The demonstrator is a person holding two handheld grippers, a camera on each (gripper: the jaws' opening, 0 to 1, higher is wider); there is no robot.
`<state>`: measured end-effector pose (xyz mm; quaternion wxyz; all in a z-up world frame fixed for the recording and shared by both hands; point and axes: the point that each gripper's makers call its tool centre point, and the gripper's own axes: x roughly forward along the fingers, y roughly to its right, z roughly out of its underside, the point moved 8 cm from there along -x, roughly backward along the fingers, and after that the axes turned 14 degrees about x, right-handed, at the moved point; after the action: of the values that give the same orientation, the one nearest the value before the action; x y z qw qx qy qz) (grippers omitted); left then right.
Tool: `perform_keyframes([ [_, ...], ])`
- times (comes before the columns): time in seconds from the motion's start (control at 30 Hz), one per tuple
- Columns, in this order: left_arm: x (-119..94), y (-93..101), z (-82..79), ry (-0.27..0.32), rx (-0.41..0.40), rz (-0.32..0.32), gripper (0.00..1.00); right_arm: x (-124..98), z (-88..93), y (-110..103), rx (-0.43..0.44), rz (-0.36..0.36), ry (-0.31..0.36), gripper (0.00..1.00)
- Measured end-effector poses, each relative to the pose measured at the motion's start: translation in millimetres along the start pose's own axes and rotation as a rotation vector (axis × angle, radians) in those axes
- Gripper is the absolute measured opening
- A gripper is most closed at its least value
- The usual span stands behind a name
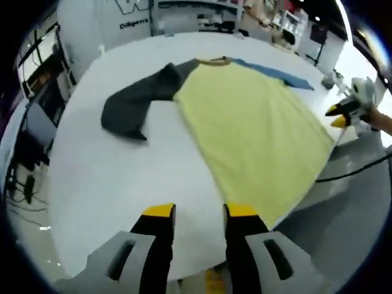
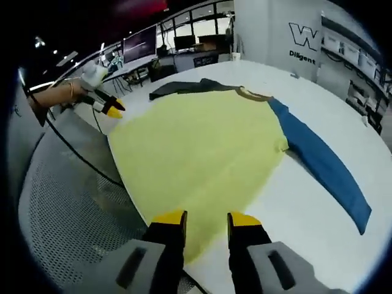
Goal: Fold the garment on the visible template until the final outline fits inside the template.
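— What do we count on the desk (image 1: 110, 184)?

— One garment (image 1: 257, 141), a shirt with a yellow body, one dark grey sleeve (image 1: 131, 104) and one blue sleeve (image 2: 324, 165). It lies spread flat, sleeves out to either side, collar toward the far edge of the desk. We also count two tongs, one in each of the person's hands.

— Where does the garment lie relative to them?

— In the left gripper view, the left tongs (image 1: 199, 214) hang over the near edge of the desk, just at the hem corner of the yellow body; the grey sleeve lies ahead and to the left. In the right gripper view, the right tongs (image 2: 205, 220) sit over the other hem corner, with the yellow cloth stretching ahead and the blue sleeve running along the right. We cannot tell whether either touches the cloth.

— And their state?

— Both pairs stand apart, with nothing between the yellow tips.

— The pose of the hands?

— The person's forearm (image 2: 55, 92) reaches toward the desk edge, holding the left tongs level with the garment's side.
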<state>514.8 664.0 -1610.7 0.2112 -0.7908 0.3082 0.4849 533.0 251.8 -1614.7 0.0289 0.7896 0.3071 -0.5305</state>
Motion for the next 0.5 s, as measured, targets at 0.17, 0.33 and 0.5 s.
perform_keyframes([
  [0.17,-1.6,4.1,3.5,-0.011,0.011,0.02,0.4,0.6,4.8,-1.1,0.014,-0.001,-0.002,0.38],
  [0.33,-4.1,1.1,5.2,-0.012,0.039,0.027,0.36,-0.6,1.1,-11.8,0.051,-0.078,0.039,0.36],
  [0.5,-13.6,-5.2,10.4,-0.029,0.042,0.02,0.32,-7.0,-9.2,-19.5,0.035,-0.084,0.114,0.19],
])
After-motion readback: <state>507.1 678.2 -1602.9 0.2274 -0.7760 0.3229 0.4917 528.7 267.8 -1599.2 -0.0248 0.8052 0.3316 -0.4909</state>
